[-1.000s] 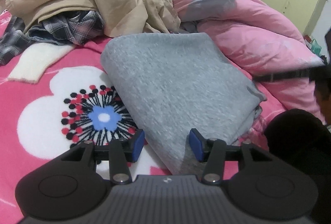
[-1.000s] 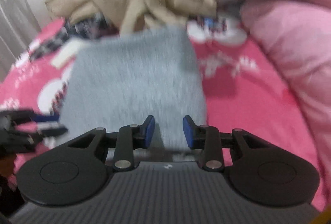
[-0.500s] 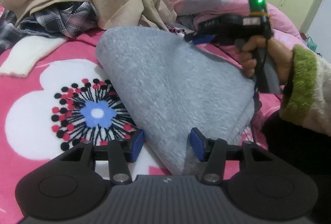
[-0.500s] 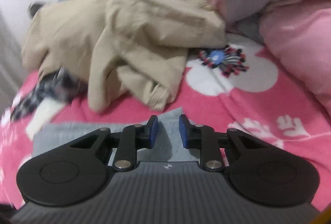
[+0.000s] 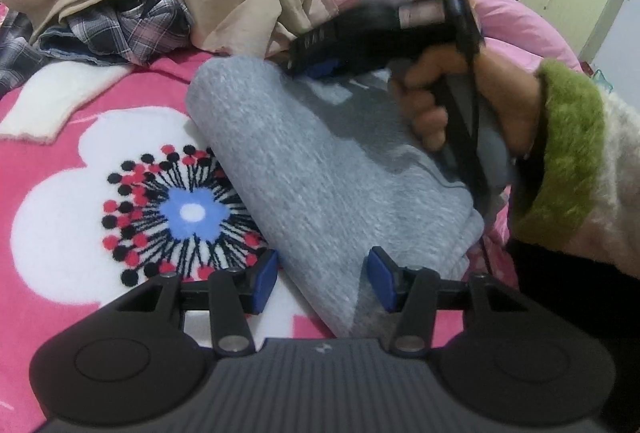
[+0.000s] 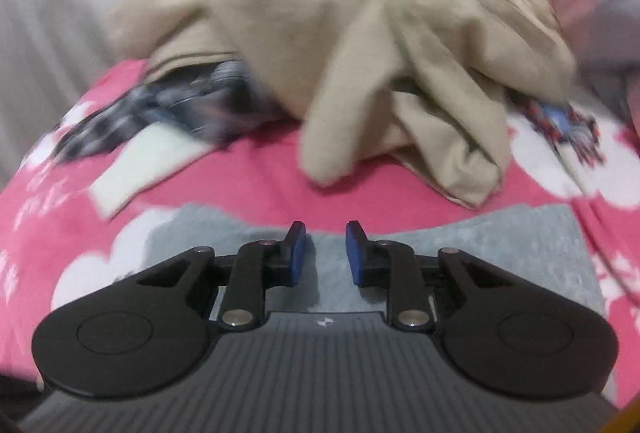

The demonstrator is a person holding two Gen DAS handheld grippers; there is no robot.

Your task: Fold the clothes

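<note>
Right gripper hangs over the far edge of the grey garment, its blue pads a little apart with nothing pinched between them; the jaws have just been closing, and only flat grey cloth shows below the gap. The left gripper is half open at the near corner of the same garment, and the corner lies between its pads without being pressed, as far as I can see. The grey garment lies folded on the pink flowered blanket, in the middle of the bed. I judge it to be soft, thick knit cloth, light, not slippery and not fragile; it will sag and bend when it is lifted, so it is better to take it at an edge or a corner through all the layers, with one gripper at each end. Behind it lies the beige garment on top of a checked shirt, and to the right is a pink quilt. Only the left wrist view shows the person's hand with its green cuff holding the right gripper. The right wrist view, which is blurred, shows the gap between that gripper's pads.
</note>
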